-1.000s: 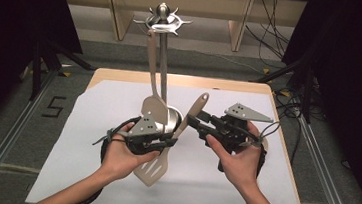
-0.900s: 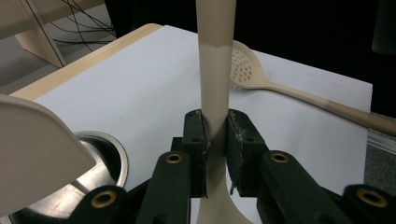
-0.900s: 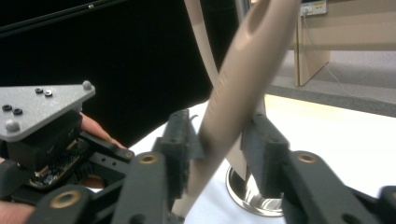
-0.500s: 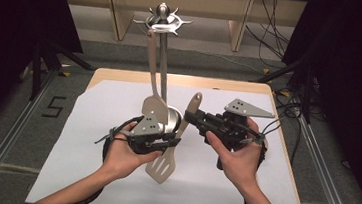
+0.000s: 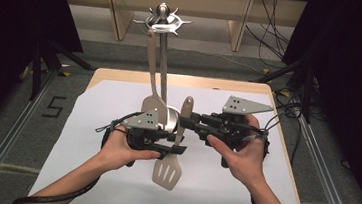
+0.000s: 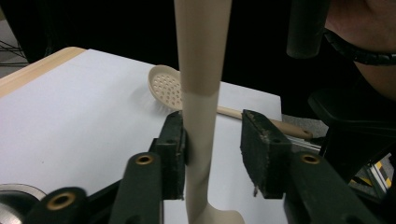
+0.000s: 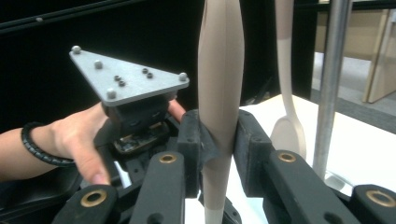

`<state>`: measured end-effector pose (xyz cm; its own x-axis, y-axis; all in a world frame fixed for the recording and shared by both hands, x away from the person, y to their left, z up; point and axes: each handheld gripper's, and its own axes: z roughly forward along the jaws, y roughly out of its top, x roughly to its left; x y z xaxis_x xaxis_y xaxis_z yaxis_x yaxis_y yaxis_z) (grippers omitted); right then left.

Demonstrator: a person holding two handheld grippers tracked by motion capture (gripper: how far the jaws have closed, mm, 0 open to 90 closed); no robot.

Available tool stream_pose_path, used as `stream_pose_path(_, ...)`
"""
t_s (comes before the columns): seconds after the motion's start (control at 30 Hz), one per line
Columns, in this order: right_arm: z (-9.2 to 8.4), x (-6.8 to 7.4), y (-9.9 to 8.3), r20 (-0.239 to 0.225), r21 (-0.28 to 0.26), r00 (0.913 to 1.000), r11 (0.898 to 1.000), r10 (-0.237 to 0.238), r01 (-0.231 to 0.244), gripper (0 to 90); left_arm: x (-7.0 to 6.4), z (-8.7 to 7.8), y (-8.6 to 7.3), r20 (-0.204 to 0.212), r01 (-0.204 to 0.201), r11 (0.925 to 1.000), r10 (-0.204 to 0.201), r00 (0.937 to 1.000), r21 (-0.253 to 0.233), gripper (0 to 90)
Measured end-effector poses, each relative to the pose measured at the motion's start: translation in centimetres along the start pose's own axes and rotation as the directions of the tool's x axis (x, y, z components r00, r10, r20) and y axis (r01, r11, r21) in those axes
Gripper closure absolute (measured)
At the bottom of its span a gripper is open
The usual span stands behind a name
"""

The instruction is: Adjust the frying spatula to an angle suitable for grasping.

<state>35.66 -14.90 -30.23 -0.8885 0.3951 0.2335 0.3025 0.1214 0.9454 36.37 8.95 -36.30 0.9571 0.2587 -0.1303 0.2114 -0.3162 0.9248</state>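
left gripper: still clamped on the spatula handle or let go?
Let go: the left gripper jaws have just been opening; one pad touches the spatula, the other stands apart. The right gripper clamps it.

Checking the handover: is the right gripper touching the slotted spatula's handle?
Touching. In the right gripper view, the right gripper has both pads pressed against the slotted spatula handle, no gap.

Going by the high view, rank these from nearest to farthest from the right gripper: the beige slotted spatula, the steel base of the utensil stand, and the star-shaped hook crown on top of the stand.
1. Beige slotted spatula: its handle sits between the fingers of the right gripper, at table centre.
2. Round steel stand base: just left of the fingers, on the white sheet.
3. Star-shaped hook crown: far end, top of the pole.
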Motion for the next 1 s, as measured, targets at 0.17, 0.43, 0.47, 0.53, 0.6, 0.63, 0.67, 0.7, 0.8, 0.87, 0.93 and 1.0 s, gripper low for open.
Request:
stream_pose_path(0.17,0.0,-0.1,0.1,-0.016,-0.013,0.9998,1.000,-0.013,0.013,75.0,-0.1,-0.3,0.1,-0.006,0.047,0.9989,-0.047,0.9989,-0.007,76.0)
stream_pose_path(0.43,-0.2,-0.2,0.2,-0.047,-0.028,0.9989,1.000,0.001,-0.002,74.6,-0.3,-0.3,0.4,-0.012,0.070,0.9974,-0.070,0.9975,-0.016,77.3)
stream_pose_path(0.47,-0.2,-0.2,0.2,-0.043,-0.032,0.9990,0.999,0.012,-0.013,74.4,-0.4,-0.3,0.6,-0.029,0.074,0.9972,-0.074,0.9968,-0.011,77.4)
stream_pose_path(0.53,-0.3,-0.3,0.1,-0.033,-0.044,0.9993,0.999,0.016,-0.018,73.5,-0.5,-0.3,0.9,-0.057,0.061,0.9982,-0.061,0.9965,-0.002,77.6)
stream_pose_path(0.6,-0.4,-0.3,0.1,-0.011,-0.059,0.9995,0.998,0.028,-0.029,71.0,-0.6,-0.3,1.1,-0.083,0.089,0.9960,-0.089,0.9925,-0.015,77.7)
stream_pose_path(0.63,-0.4,-0.3,0.1,-0.004,-0.069,0.9998,0.997,0.020,-0.020,69.7,-0.7,-0.3,1.3,-0.107,0.101,0.9948,-0.102,0.9891,-0.014,77.8)
stream_pose_path(0.67,-0.4,-0.5,0.1,0.013,-0.081,0.9999,0.997,0.000,0.001,67.7,-0.8,-0.3,1.5,-0.126,0.111,0.9937,-0.112,0.9856,-0.016,77.8)
stream_pose_path(0.7,-0.5,-0.4,0.1,0.017,-0.087,0.9998,0.996,0.009,-0.007,66.3,-0.8,-0.3,1.6,-0.136,0.118,0.9927,-0.121,0.9834,-0.023,77.8)
stream_pose_path(0.8,-0.7,-0.4,0.0,0.050,-0.091,0.9987,0.996,-0.002,0.006,64.6,-0.7,-0.4,2.1,-0.190,0.149,0.9883,-0.152,0.9698,-0.033,77.8)
stream_pose_path(0.87,-0.9,-0.5,-0.1,0.067,-0.100,0.9977,0.995,-0.004,0.011,64.2,-0.7,-0.4,2.5,-0.219,0.161,0.9864,-0.164,0.9618,-0.030,77.8)
stream_pose_path(0.93,-1.2,-0.6,-0.2,0.084,-0.112,0.9964,0.994,0.011,-0.001,64.0,-0.6,-0.4,2.8,-0.243,0.170,0.9849,-0.173,0.9545,-0.034,77.8)
stream_pose_path(1.0,-1.5,-0.8,-0.5,0.108,-0.117,0.9940,0.993,0.018,-0.005,63.8,-0.6,-0.4,3.2,-0.258,0.179,0.9830,-0.183,0.9485,-0.038,77.8)
